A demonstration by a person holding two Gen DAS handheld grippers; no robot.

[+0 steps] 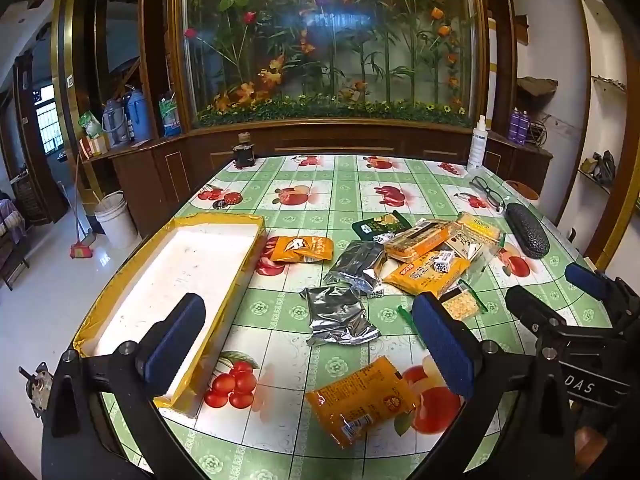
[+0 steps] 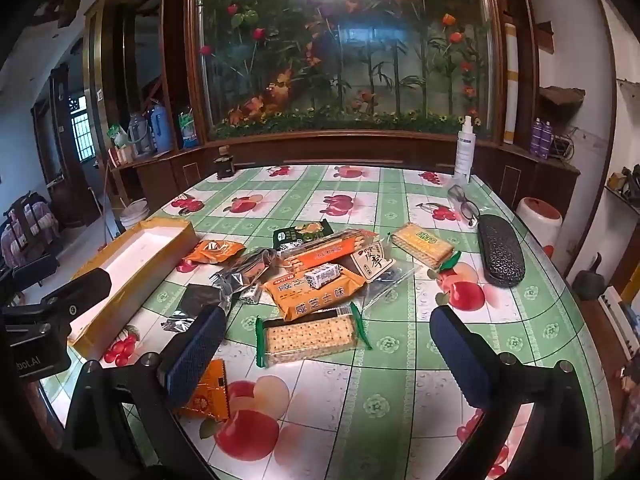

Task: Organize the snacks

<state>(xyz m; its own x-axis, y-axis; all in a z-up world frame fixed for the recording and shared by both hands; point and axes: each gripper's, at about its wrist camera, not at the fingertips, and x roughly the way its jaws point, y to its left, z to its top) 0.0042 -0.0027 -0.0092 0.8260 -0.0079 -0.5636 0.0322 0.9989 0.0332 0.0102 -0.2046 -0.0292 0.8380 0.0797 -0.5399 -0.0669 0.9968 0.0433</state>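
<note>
Far left on the fruit-print green tablecloth (image 1: 344, 184): empty yellow-edged white cardboard tray (image 1: 180, 264), left gripper (image 1: 312, 336) spread wide, holding nothing. Centre: crinkly silver foil pouches (image 1: 340, 314), slippery, light; orange snack packets (image 1: 360, 396), soft. Right: clear cracker pack (image 2: 312, 336), fragile, best pinched across its flat sides, ahead of right gripper (image 2: 328, 352), equally spread, empty.

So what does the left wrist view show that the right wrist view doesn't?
Only the left wrist view: the whole orange packet nearest the camera and the red broom on the floor.
Only the right wrist view: the whole cracker pack with green ends, and the white stool.
Both: the empty yellow tray, the snack pile, the glasses case, both grippers open.
</note>
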